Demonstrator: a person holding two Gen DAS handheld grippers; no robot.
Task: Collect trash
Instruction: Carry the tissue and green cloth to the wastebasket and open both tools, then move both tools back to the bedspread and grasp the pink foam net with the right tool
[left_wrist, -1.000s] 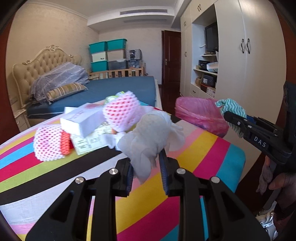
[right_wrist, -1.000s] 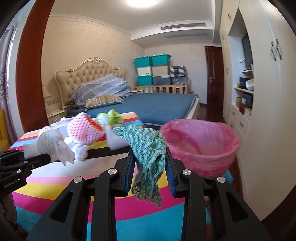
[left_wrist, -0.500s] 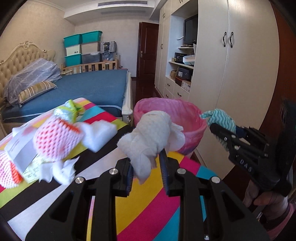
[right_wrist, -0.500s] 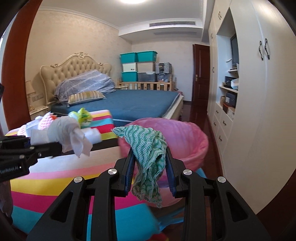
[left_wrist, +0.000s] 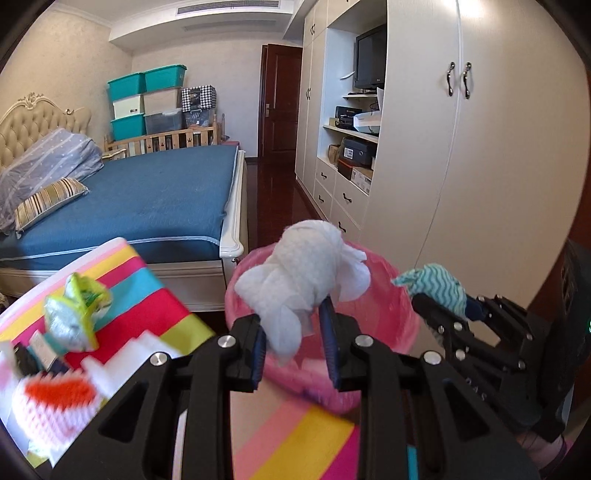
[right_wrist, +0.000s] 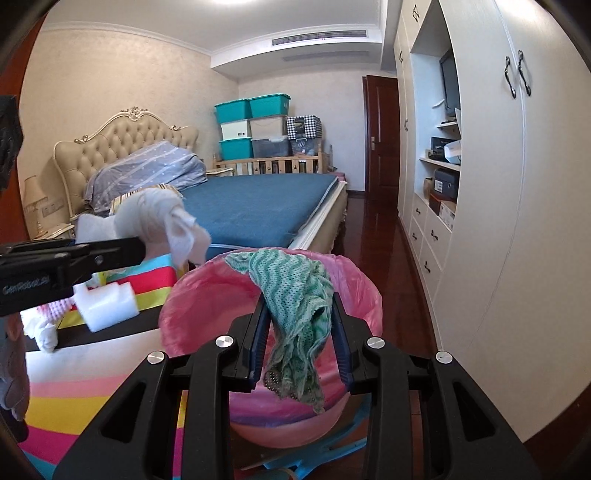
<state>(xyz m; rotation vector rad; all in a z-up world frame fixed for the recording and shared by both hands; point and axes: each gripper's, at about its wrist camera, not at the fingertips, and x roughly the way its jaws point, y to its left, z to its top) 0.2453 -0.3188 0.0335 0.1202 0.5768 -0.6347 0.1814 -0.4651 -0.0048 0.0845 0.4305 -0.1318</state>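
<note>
the pink-lined bin (right_wrist: 266, 295) stood at the desk (left_wrist: 295, 443) edge. just above its rim, the right gripper (right_wrist: 299, 347) fingers clenched a green mesh rag (right_wrist: 295, 306), limp and light. beside it, the left gripper (left_wrist: 291, 343) fingers pinched a white tissue wad (left_wrist: 306, 277), soft and crushable, held at its lower fold.

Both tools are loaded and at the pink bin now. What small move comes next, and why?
Probably open the right tool first. Its green mesh rag already hangs over the mouth of the pink-lined bin, so it should drop inside. The left tool, holding the white tissue wad, looks nearer the rim and may need to move further over.
</note>
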